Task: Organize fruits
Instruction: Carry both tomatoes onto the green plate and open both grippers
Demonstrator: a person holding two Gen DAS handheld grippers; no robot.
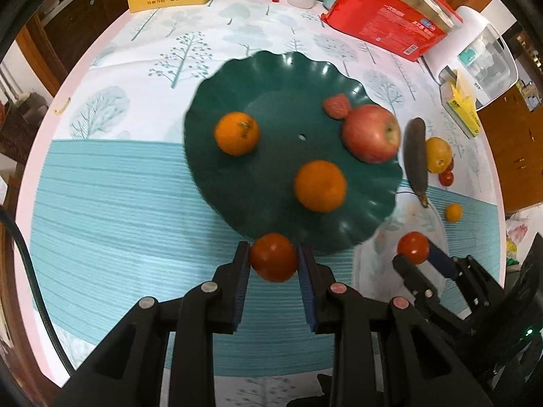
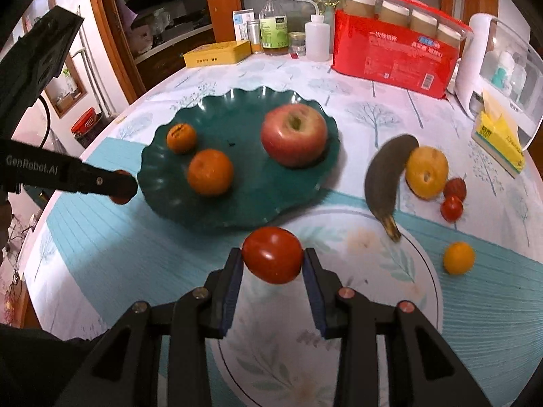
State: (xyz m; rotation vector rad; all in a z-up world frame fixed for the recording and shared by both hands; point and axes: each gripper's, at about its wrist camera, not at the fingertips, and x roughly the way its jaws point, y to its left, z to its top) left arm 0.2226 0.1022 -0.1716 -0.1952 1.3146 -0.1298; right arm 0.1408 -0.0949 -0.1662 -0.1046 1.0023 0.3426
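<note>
A dark green scalloped plate [image 1: 264, 78] [image 2: 234, 203] holds two oranges [image 1: 320, 186] [image 2: 210, 177], a red apple [image 1: 371, 133] [image 2: 294, 134] and a small red fruit [image 1: 336, 105]. My left gripper [image 1: 273, 257] is shut on a red tomato [image 1: 273, 257] just at the plate's near rim. My right gripper [image 2: 272, 256] is shut on another red tomato [image 2: 272, 254], held above the cloth in front of the plate. In the left wrist view the right gripper [image 1: 415, 254] shows at the right with its tomato [image 1: 413, 247]. The left gripper [image 2: 120, 186] appears left of the plate in the right wrist view.
Right of the plate lie a dark banana [image 2: 383, 176], a yellow fruit [image 2: 427, 171], small red fruits [image 2: 451, 207] and a small orange one [image 2: 459, 257]. A red package [image 2: 393, 57], bottles [image 2: 273, 30], a yellow tin [image 2: 217, 53] and a tissue box [image 2: 499, 144] line the far side.
</note>
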